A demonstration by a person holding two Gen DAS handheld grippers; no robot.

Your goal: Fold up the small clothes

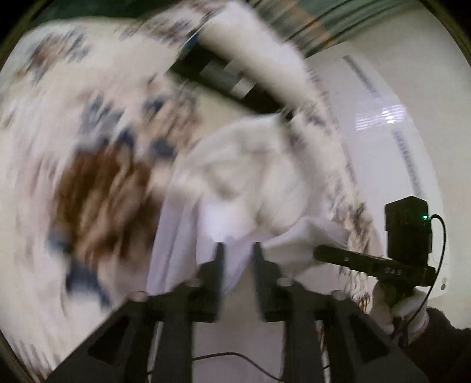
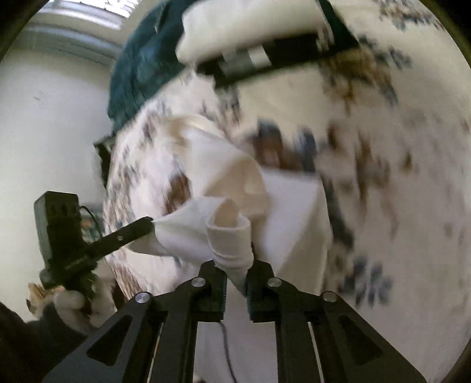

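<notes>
A small white garment (image 1: pixel 235 182) hangs in the air between both grippers, above a patterned white, blue and brown cloth surface (image 1: pixel 97 182). My left gripper (image 1: pixel 237 250) is shut on one edge of the garment. It shows from the side in the right wrist view (image 2: pixel 148 222), pinching a corner. My right gripper (image 2: pixel 235 265) is shut on a rolled white cuff or sleeve end (image 2: pixel 229 235) of the garment (image 2: pixel 279 206). It shows in the left wrist view (image 1: pixel 319 253), gripping a white corner. Both views are motion blurred.
A dark teal blanket (image 2: pixel 138 67) lies at the far end. A white pillow-like bundle (image 2: pixel 250 26) rests on a black bar (image 2: pixel 265 67). A pale wall (image 2: pixel 50 117) stands at the left. The patterned surface (image 2: pixel 382 147) spreads below.
</notes>
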